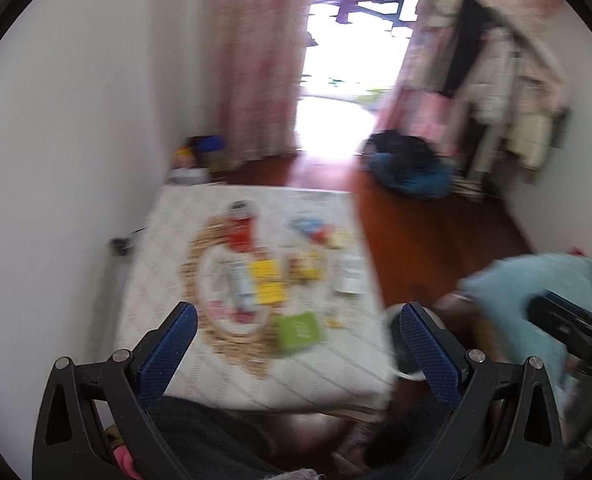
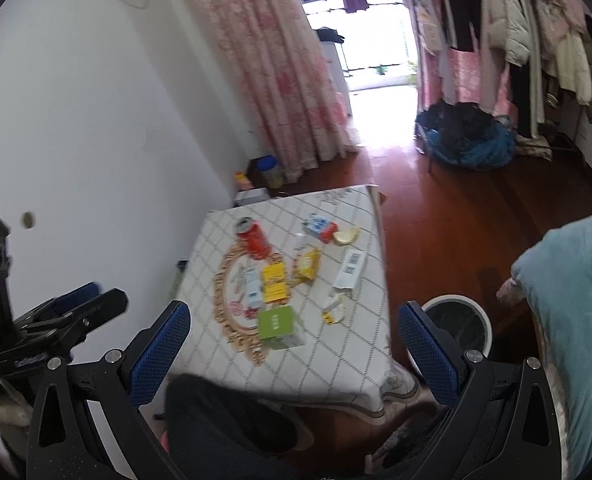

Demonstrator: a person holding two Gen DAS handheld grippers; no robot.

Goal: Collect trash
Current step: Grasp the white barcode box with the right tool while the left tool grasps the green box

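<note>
From the left wrist, blurred, a low table with a white lattice cloth stands against the wall on its left; bare wooden floor lies open along its right edge. Trash sits mid-table: a red can, yellow packets, a green box. The left gripper is spread wide, holding nothing, raised above the near table edge. From the right wrist, sharper, the same litter lies well inside the cloth's borders, a barcoded wrapper nearest the right edge. A white-rimmed bin stands on the floor just beside the table's right corner. The right gripper gapes wide, empty, above the near edge.
</note>
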